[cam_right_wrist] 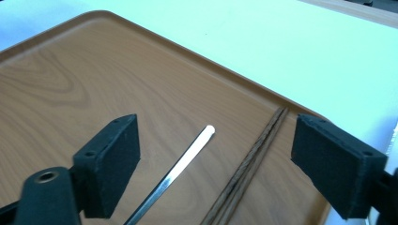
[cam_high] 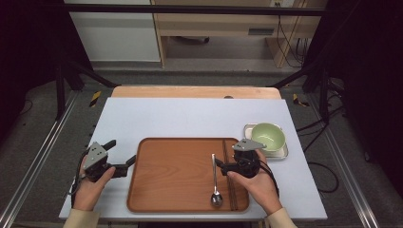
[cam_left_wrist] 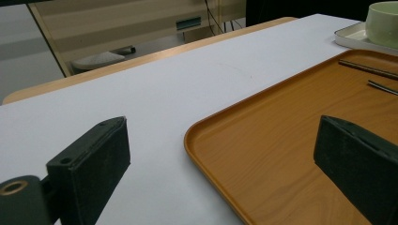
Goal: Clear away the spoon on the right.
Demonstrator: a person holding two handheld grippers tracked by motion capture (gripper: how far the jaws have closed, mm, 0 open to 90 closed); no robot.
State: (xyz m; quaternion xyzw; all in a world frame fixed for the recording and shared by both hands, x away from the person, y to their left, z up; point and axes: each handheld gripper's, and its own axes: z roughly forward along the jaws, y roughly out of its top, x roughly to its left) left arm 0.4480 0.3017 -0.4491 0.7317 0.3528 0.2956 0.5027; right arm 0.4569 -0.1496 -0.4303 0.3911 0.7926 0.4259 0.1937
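Spoon (cam_high: 215, 179) lies on the tray (cam_high: 157, 190) beside the chopsticks (cam_high: 231, 180), between the wide right tongs (cam_high: 219, 164), untouched. Lift them straight away without nudging it; left tongs (cam_high: 121, 159) stand wide too, empty.

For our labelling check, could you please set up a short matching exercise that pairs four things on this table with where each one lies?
Things:
1. spoon
2. chopsticks
3. green bowl
4. left hand-held gripper

Places:
A. on the small white tray beside the wooden tray's far right corner
B. at the wooden tray's left edge, jaws open
C. on the wooden tray, along its right rim
D. on the wooden tray, just left of the dark sticks, bowl end nearest the person

Pairs: 1-D, 2-C, 3-A, 4-B
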